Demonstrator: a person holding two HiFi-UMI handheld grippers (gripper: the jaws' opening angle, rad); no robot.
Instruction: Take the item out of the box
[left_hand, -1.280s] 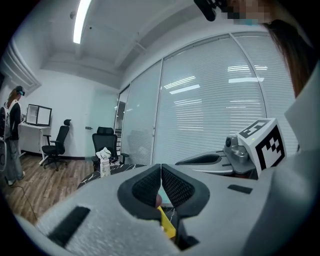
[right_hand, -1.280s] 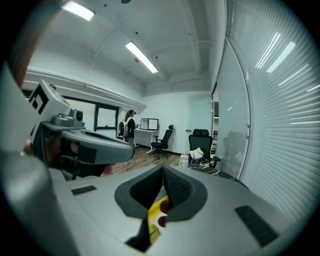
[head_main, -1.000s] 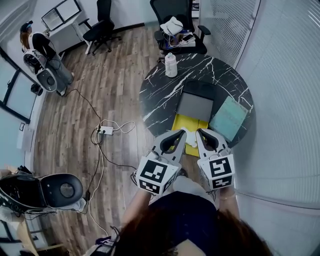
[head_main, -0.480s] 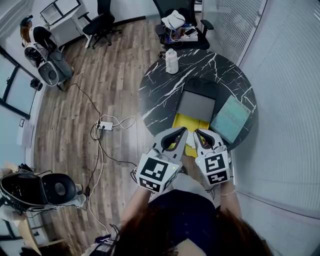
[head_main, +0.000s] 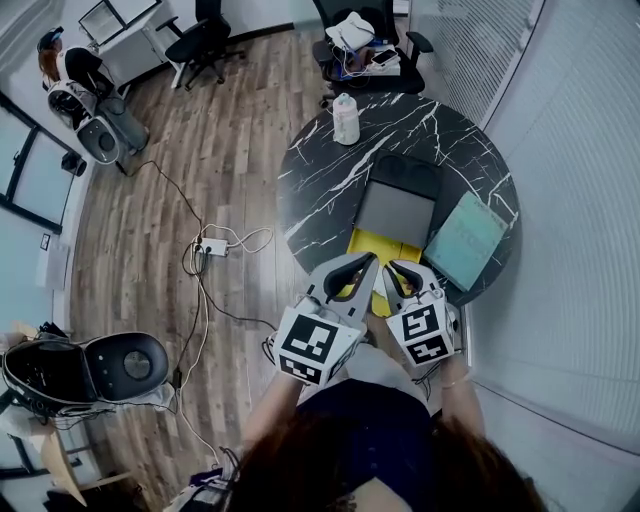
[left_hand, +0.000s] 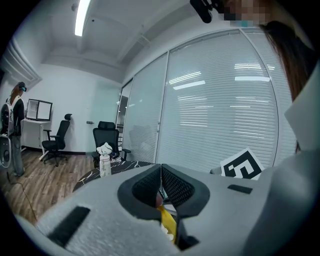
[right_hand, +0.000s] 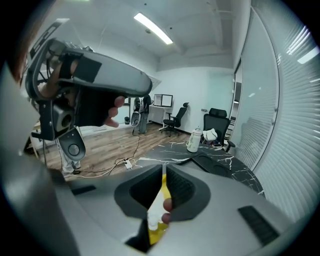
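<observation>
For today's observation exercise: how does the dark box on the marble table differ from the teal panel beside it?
The dark box is black-rimmed with a grey inside; the teal panel is evenly pale green. The box sits nearer the table's middle, the panel at its edge. Both are rectangular and lie on the marble table.

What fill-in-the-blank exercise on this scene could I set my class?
1. The shape of the table is ___.
2. The white thing standing on it, near its far edge, is a ___.
3. The right claw is shut on an item whose colour is ___.

Missing words: round; bottle; yellow.
</observation>
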